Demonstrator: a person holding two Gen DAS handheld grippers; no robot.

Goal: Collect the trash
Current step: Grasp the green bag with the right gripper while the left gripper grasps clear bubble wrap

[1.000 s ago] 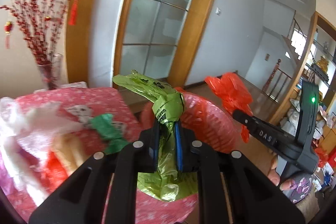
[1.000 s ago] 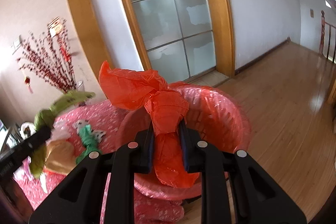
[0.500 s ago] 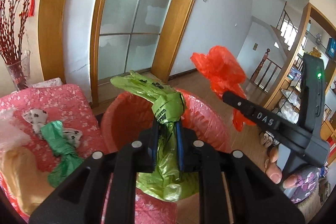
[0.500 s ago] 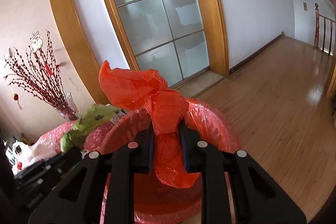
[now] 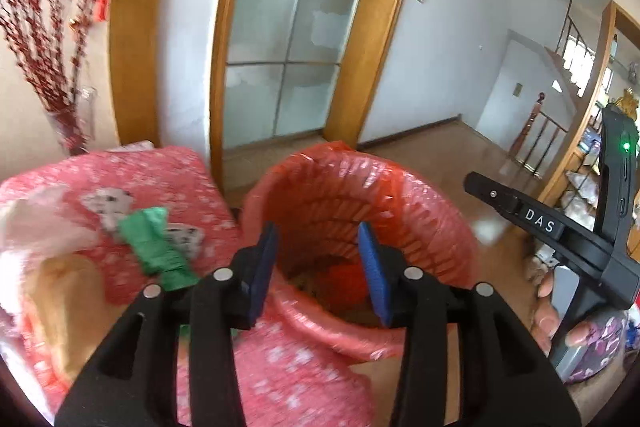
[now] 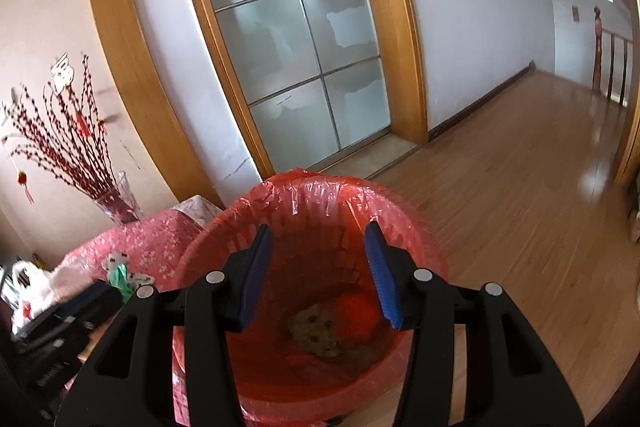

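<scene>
A round bin lined with a red plastic bag (image 5: 420, 195) (image 6: 320, 195) stands beside the table. My left gripper (image 5: 318, 239) is open and empty above its near rim. My right gripper (image 6: 318, 239) is open and empty over its mouth; its body also shows in the left wrist view (image 5: 560, 239). At the bin's bottom lie an orange-red bag (image 6: 356, 313) (image 5: 344, 277) and a yellow-green bag (image 6: 316, 331). A dark green wad (image 5: 156, 247) (image 6: 120, 277) lies on the table.
The table with a pink flowered cloth (image 5: 152, 171) (image 6: 152, 239) also carries white and yellow plastic bags (image 5: 48, 267) and a vase of red branches (image 6: 116, 199). A frosted glass door (image 6: 296, 59) stands behind the bin; wooden floor (image 6: 520, 187) extends right.
Both grippers have opened. The yellow-green bag and the orange-red bag have left the jaws and now lie at the bottom of the bin.
</scene>
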